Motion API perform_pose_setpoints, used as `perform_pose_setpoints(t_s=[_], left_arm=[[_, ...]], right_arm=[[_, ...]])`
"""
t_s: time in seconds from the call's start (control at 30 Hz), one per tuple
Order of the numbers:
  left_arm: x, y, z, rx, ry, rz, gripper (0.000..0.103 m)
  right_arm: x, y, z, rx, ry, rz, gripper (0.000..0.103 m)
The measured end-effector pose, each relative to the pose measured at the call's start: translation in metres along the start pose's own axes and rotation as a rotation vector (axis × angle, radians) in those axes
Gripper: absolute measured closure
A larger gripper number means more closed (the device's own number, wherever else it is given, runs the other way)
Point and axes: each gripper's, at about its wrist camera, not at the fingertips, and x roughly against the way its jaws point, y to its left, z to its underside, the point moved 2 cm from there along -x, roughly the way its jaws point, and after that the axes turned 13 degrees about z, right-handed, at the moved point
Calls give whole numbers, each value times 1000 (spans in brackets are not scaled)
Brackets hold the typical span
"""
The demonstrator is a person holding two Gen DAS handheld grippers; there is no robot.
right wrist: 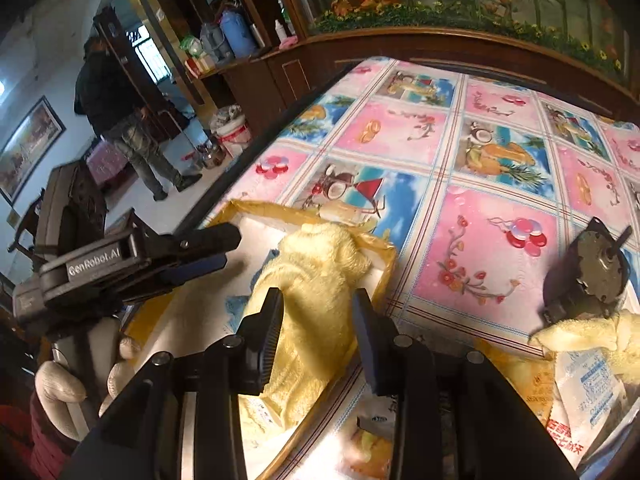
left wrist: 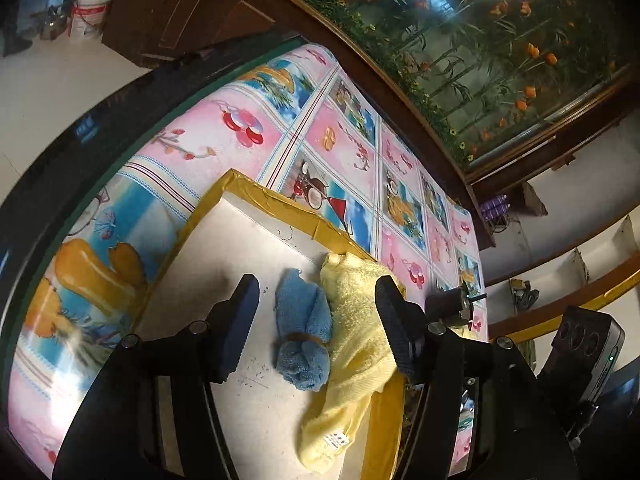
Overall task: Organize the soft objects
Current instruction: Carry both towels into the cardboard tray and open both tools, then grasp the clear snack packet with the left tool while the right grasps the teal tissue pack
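Observation:
In the left wrist view a blue cloth bundle (left wrist: 303,336), tied with a brown band, lies on a white box with yellow taped edges (left wrist: 256,236). A pale yellow towel (left wrist: 354,340) lies beside the bundle on its right. My left gripper (left wrist: 318,320) stands open around both, with its pads clear of the blue bundle and its right finger against the towel. In the right wrist view the same yellow towel (right wrist: 316,280) fills the gap of my right gripper (right wrist: 318,320), whose jaws are slightly apart and not squeezing it. The left gripper (right wrist: 229,249) shows there from the side, held by a gloved hand (right wrist: 60,392).
The box sits on a table with a pink and blue patterned cloth (right wrist: 480,160). A small grey motor (right wrist: 588,276) rests on a second yellow towel (right wrist: 580,334) at the right, with printed packets (right wrist: 588,388) below. A person (right wrist: 120,120) stands far left. A dark wooden cabinet (right wrist: 440,48) backs the table.

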Motion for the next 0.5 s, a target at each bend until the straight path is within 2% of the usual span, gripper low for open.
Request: perform_pose_setpoints(t_s=[0.17,0.27,0.4,0.5], left_arm=[[26,-52,31,-139,-13,14,42],[23,-89,64,-249,21,15,35],[-6,-131,114,-385,134,18,35],[-40,-152,151,-464,223,19,35]], right_arm=[[63,-47,16,-43,-105,23,68],[96,-92,36,-106,-146,84,56],[122,-144,72,-178,-151,168,55],[130,-168,100,-218,-134,183,55]])
